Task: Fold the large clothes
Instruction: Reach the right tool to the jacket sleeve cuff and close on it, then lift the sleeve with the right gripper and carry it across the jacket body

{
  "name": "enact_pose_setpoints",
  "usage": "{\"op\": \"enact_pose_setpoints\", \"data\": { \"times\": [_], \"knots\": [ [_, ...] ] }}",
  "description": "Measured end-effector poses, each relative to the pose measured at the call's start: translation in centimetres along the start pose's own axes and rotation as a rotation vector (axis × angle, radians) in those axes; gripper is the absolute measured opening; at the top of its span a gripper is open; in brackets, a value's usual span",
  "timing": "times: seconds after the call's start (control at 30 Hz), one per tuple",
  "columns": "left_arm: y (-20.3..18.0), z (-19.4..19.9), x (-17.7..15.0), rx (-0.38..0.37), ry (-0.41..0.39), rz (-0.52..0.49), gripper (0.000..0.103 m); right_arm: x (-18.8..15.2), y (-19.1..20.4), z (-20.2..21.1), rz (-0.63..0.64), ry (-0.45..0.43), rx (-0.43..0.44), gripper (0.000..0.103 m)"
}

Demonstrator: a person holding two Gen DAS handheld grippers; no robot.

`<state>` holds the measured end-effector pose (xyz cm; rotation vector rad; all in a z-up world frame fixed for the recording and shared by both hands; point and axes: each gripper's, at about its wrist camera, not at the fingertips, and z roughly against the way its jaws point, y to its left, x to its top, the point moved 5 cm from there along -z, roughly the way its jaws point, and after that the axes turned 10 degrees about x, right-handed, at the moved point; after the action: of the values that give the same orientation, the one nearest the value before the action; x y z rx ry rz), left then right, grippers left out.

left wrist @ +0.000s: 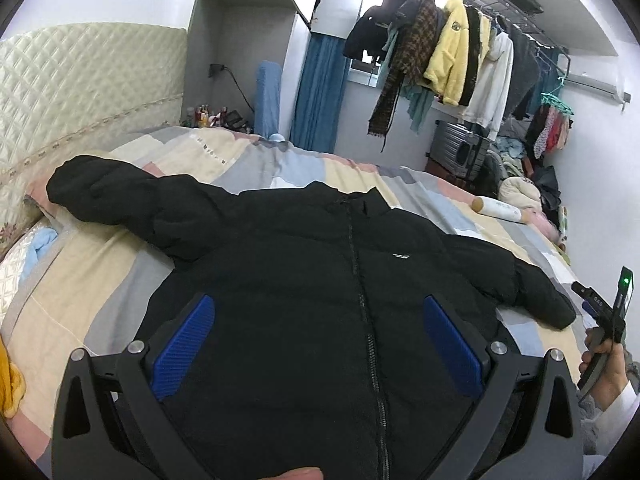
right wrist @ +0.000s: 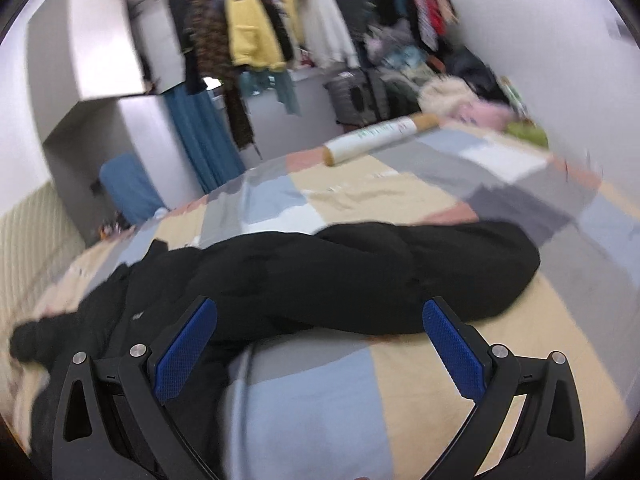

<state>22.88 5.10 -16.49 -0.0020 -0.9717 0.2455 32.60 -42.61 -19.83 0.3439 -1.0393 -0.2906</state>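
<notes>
A black jacket point(left wrist: 304, 280) is laid flat, front up, on a bed point(left wrist: 100, 264) covered with a patchwork sheet of beige, grey, pink and pale blue. The zip point(left wrist: 362, 300) is closed and runs down the middle of the jacket. One sleeve point(left wrist: 120, 196) is spread toward the quilted headboard point(left wrist: 80, 88); the other sleeve point(right wrist: 380, 276) is spread toward the foot of the bed.

The left gripper point(left wrist: 319, 340) is held above the lower body of the jacket. Its fingers point(left wrist: 184, 352) are spread wide apart and nothing is held between them. No contact with the fabric can be made out.

The right gripper point(right wrist: 320, 344) is held over the sheet just beside the far sleeve, which lies across the view just beyond the fingertips. Its fingers point(right wrist: 454, 350) are likewise spread wide and hold nothing. The right wrist view is blurred. In the left wrist view the right gripper is seen at the right edge, gripped by a hand point(left wrist: 604, 368) in a white sleeve, with a green light showing on it.

A white roll point(right wrist: 376, 140) with brown ends lies on the bed beyond the jacket, well apart from it. A rail of hanging clothes point(left wrist: 452, 52), including a yellow fleece, is seen against the far wall, with a grey suitcase point(left wrist: 460, 148) below it.
</notes>
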Motion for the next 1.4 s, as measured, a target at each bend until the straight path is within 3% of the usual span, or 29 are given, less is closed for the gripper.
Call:
{"op": "enact_pose_setpoints", "data": {
  "times": [0.2,0.27,0.5,0.63,0.8,0.9,1.0,1.07,1.17,1.4],
  "knots": [
    [-0.4,-2.2,-0.8,0.023,0.039,0.003,0.103,-1.6,-6.8,-1.7,-0.22,0.038,0.057,0.097],
    [-0.4,-2.9,-1.1,0.031,0.054,0.012,0.103,-2.2,-9.0,-1.9,-0.315,0.03,0.077,0.088],
    [-1.4,-4.5,-1.9,0.017,0.089,0.033,0.103,-3.1,-15.1,-2.6,-0.57,-0.05,0.11,0.086],
    [-1.9,-5.3,-2.5,0.016,0.119,0.031,0.103,-3.6,-18.1,-3.5,-0.679,-0.098,0.079,0.084],
    [-2.8,-6.0,-3.0,0.043,0.128,0.001,0.103,-1.9,-20.6,-4.4,-0.692,-0.245,0.056,0.083],
    [-3.1,-6.7,-3.4,0.063,0.127,-0.018,0.103,-0.7,-22.6,-5.1,-0.724,-0.307,0.019,0.073],
    [-3.2,-7.8,-3.8,0.069,0.153,-0.023,0.103,1.2,-23.2,-6.7,-0.663,-0.281,0.028,0.059],
    [-3.3,-8.2,-3.8,0.077,0.154,-0.027,0.103,2.4,-23.1,-7.5,-0.632,-0.266,0.035,0.036],
    [-3.3,-8.6,-3.9,0.098,0.142,-0.041,0.103,5.1,-22.6,-8.2,-0.553,-0.263,0.011,0.02],
    [-3.5,-9.6,-4.1,0.113,0.137,-0.062,0.103,8.9,-21.8,-10.2,-0.417,-0.264,-0.101,0.011]
  ]
}}
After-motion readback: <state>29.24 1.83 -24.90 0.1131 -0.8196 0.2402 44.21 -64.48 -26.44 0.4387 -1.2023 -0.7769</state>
